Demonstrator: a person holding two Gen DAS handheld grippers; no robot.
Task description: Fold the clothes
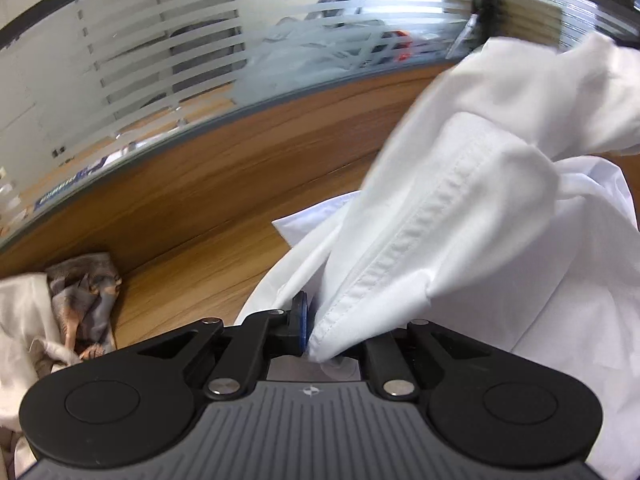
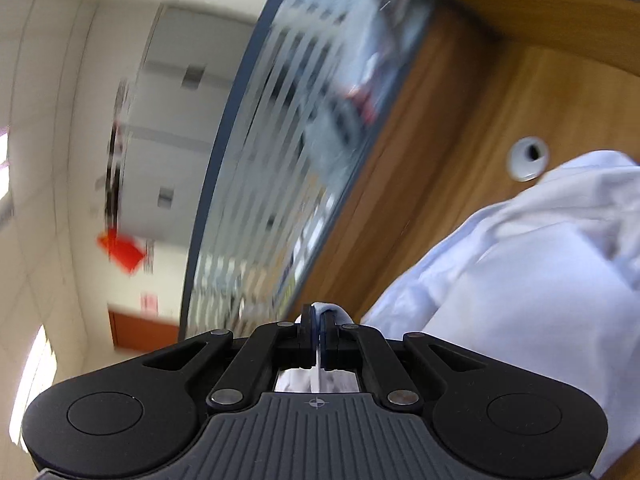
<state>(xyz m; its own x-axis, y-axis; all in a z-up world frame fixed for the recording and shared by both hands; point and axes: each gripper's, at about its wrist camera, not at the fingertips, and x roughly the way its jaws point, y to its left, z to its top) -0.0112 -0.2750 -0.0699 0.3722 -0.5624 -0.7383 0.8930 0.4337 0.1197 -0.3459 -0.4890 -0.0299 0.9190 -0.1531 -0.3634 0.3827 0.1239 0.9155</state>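
Both tongs clamp the soft white cotton shirt (image 1: 460,216) above a wooden desk (image 1: 208,200): left gripper (image 1: 320,332) pinching a stitched hem, right gripper (image 2: 318,332) closed on another edge. Light, limp fabric; seams likely offer the firmest hold.

Wooden table (image 1: 208,216), white shirt (image 1: 500,216), patterned cloth (image 1: 86,292) at edge

shirt (image 1: 480,208) | white, stitched hem | bunched, partly lifted off wooden desk (image 1: 200,216) | rest draped on it
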